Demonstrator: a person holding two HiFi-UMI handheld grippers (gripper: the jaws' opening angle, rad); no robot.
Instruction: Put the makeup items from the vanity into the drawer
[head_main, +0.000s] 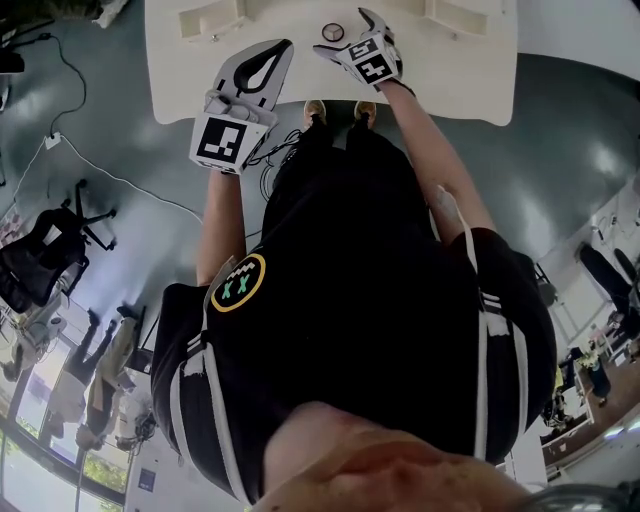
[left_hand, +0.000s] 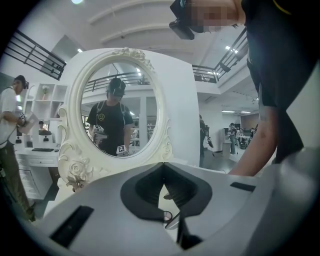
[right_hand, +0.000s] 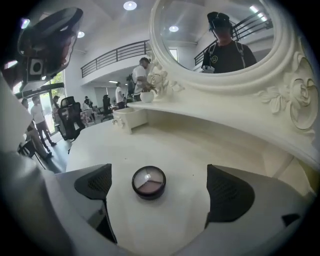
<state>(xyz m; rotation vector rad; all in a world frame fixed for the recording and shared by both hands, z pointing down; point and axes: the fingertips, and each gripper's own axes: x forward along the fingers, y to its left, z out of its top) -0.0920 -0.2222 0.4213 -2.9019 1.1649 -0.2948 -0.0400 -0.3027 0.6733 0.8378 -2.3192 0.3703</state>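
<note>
A round black compact (right_hand: 148, 181) with pink and brown powders lies on the white vanity top (right_hand: 190, 150). My right gripper (right_hand: 160, 192) is open, one jaw on each side of the compact, and touches nothing. The head view shows the same compact (head_main: 333, 32) near the vanity's middle, between the right gripper's (head_main: 346, 34) spread fingers. My left gripper (head_main: 283, 48) hovers over the vanity's front edge, left of the compact. It is shut with nothing in it, and its pads (left_hand: 162, 181) meet below the oval mirror (left_hand: 120, 105). No drawer shows in any view.
Small white shelf units (head_main: 212, 18) stand at the back of the vanity (head_main: 180, 70), and one small white box (right_hand: 131, 118) stands at its far left. An office chair (head_main: 40, 262) and cables (head_main: 120, 180) are on the grey floor to the left. People stand in the background.
</note>
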